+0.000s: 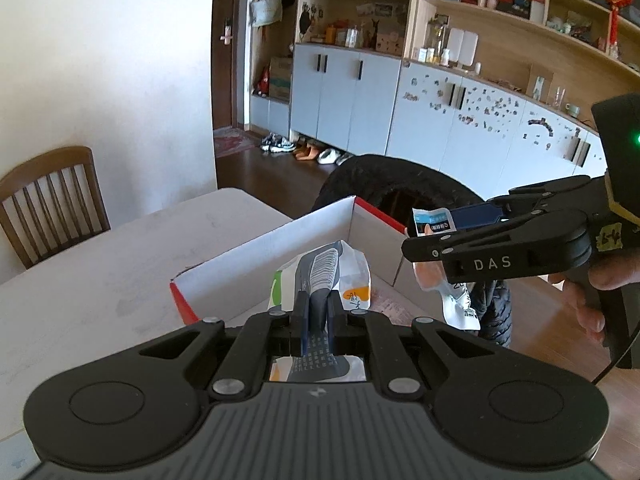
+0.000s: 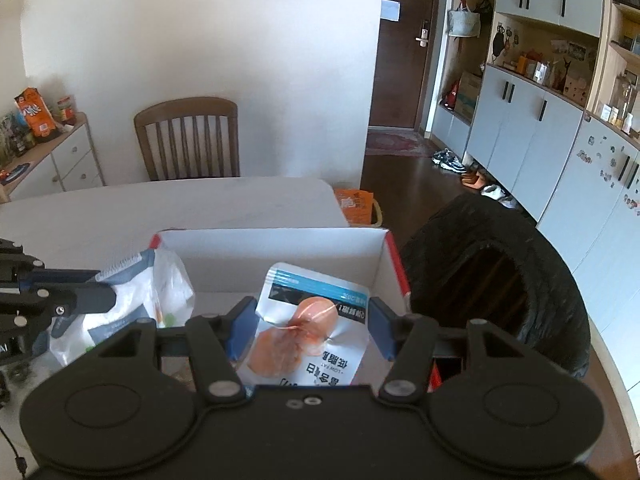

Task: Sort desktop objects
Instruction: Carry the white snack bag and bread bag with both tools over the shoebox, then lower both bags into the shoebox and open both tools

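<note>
An open cardboard box, red outside and white inside, stands on the pale table. My left gripper is shut on a white snack bag with grey, green and orange print, held over the box. In the right wrist view the left gripper holds that bag at the box's left side. My right gripper is shut on a white packet with a blue band and a pink meat picture, its blue pads on both edges. In the left wrist view the right gripper carries this packet by the box's right wall.
A big black tyre stands just right of the box. A wooden chair is at the table's far side, and an orange bag lies past the far corner. Cabinets and shoes line the right wall. A person's hand grips the right tool.
</note>
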The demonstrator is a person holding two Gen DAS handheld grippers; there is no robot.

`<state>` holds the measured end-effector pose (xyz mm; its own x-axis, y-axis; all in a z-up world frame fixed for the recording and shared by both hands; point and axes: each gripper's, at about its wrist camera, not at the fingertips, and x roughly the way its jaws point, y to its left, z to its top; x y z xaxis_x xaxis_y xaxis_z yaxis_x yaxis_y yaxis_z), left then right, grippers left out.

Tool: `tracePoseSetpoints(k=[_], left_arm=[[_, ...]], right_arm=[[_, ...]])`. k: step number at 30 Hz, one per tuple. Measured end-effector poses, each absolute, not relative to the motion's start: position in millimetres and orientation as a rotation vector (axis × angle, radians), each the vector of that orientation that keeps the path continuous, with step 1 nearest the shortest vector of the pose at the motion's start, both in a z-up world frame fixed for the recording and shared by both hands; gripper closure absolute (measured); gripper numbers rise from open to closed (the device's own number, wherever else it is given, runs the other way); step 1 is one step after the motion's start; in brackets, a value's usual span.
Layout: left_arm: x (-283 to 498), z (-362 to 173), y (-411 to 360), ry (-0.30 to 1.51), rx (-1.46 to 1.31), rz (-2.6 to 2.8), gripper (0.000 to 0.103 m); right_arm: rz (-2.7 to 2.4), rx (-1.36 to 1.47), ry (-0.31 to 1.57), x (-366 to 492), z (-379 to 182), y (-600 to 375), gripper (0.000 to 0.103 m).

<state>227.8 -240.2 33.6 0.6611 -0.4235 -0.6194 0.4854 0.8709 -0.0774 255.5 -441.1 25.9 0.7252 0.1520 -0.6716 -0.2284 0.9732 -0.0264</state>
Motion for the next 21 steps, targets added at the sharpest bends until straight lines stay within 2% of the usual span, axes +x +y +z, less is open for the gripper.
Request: tracePoseSetpoints(k=[21], left_arm=[[298, -19, -278, 0.821, 0.193, -0.442, 0.096]], right_arm=[[0.311, -0.183, 0.793, 304, -24, -431, 0.044]])
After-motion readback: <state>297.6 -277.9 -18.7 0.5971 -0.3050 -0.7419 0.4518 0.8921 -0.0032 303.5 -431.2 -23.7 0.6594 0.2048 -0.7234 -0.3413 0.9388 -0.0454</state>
